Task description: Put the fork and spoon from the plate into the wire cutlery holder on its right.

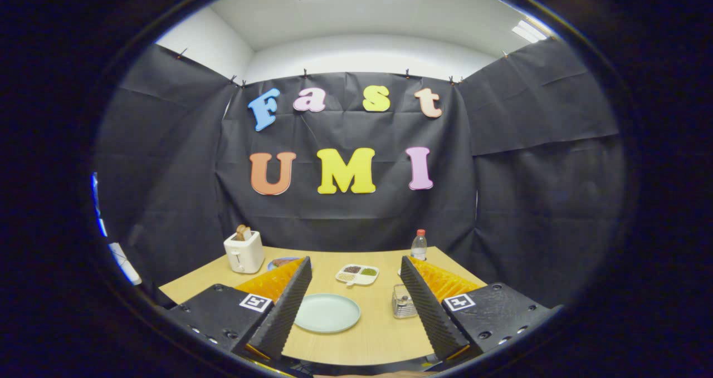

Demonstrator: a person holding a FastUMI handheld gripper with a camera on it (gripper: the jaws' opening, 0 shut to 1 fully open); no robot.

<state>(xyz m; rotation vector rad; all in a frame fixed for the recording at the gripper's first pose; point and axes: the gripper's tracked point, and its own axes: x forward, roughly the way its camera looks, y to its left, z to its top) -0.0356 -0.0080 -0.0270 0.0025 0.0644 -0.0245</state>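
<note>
A pale green round plate (pixel 327 313) lies on the wooden table (pixel 379 339), between my fingers and nearer the left one. Its face looks bare. The wire cutlery holder (pixel 403 302) stands to the plate's right, close against the inner side of my right finger, which covers part of it. I cannot make out what is inside it. My gripper (pixel 355 259) is open wide, held above the near part of the table with nothing between its fingers.
A white toaster (pixel 244 251) with bread in it stands at the back left. Beside it a blue dish (pixel 280 263) is partly hidden by my left finger. A white divided dish (pixel 357 274) sits beyond the plate. A water bottle (pixel 419 245) stands at the back right.
</note>
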